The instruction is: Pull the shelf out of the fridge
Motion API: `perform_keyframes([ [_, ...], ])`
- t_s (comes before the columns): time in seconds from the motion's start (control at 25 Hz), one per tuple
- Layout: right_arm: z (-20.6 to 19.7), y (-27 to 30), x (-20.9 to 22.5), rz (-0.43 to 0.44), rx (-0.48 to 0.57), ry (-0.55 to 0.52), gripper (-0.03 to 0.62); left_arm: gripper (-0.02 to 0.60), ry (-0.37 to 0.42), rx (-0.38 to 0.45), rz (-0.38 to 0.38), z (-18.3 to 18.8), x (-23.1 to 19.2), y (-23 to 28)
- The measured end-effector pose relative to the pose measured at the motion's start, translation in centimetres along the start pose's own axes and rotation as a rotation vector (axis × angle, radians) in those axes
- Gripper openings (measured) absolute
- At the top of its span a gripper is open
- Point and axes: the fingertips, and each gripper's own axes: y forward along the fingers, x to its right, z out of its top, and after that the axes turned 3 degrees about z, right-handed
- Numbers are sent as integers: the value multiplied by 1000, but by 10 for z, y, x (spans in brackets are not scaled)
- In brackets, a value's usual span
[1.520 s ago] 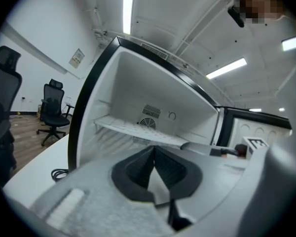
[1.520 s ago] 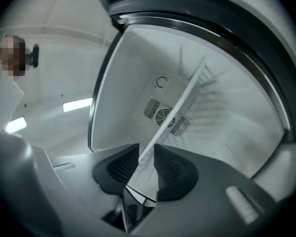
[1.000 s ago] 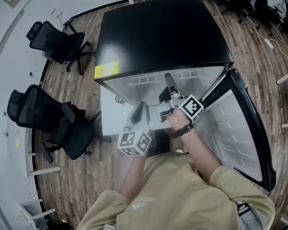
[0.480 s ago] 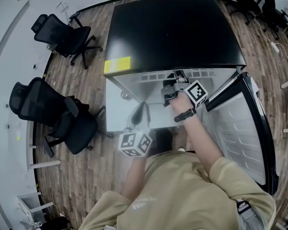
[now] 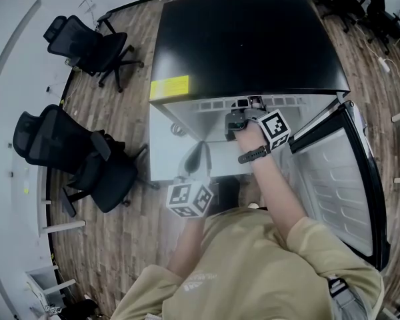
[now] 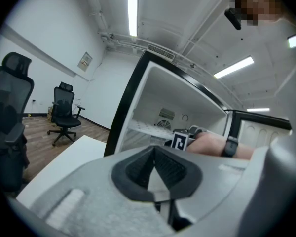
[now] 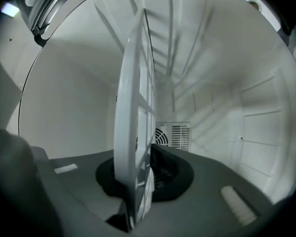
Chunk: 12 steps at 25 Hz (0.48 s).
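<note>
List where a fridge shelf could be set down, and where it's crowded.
Free: the fridge top, behind the opening; the white table, between fridge and chairs. Crowded: fridge mouth, where the right gripper is closing its jaws on the shelf.

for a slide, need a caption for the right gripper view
Right gripper closing on the edge of the white shelf inside the fridge, vent grille behind.

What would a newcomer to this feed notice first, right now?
First, the white shelf, seen edge-on between the jaws of the right gripper, which are closing on it deep inside the white interior. Next, in the head view, the black-topped fridge with its door swung open on the right. The left gripper hangs in front of it, jaws together and empty.
</note>
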Motion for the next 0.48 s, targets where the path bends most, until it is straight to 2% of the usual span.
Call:
perform_keyframes([
  [0.04,0,-1,1,-4,4,-8,31,2,-3,-1,-3,-1,1,0],
  [0.48,2,-5,2,-36,22,36,18,2,-29,5,-39,-4,10,-11],
])
